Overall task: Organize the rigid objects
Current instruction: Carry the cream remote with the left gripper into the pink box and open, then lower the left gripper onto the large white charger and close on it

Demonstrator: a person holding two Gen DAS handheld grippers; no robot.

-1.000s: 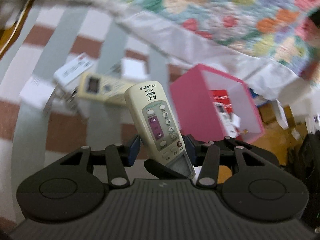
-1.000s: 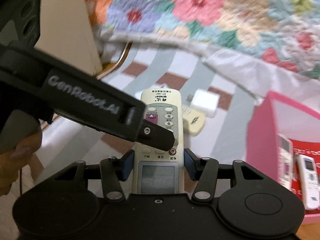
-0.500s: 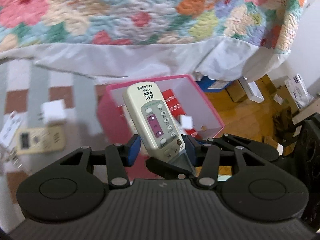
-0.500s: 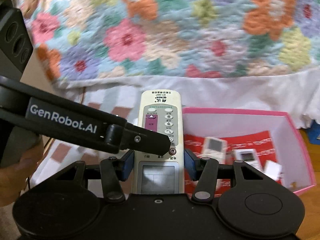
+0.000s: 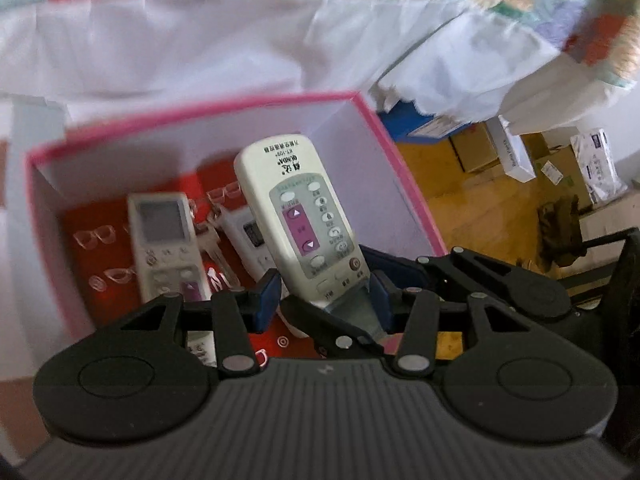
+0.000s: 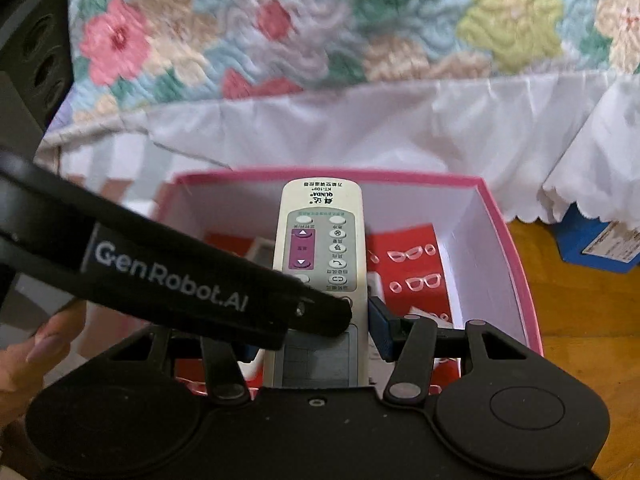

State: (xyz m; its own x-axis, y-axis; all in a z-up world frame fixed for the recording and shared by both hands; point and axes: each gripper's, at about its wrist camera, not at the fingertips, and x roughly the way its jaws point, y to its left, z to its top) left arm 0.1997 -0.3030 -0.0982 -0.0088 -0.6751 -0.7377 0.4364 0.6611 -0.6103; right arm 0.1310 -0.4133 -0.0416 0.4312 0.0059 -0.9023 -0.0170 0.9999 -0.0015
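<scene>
Two jaws on smooth oblong remote (image 5: 301,216), (image 6: 322,256).

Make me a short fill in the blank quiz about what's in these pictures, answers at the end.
The white remote between the jaws is above a box whose rim is ___.
The box's red lining is printed with small ___.
The remote's arrow buttons sit on a ___ panel.
Answers: pink, glasses, purple.
</scene>
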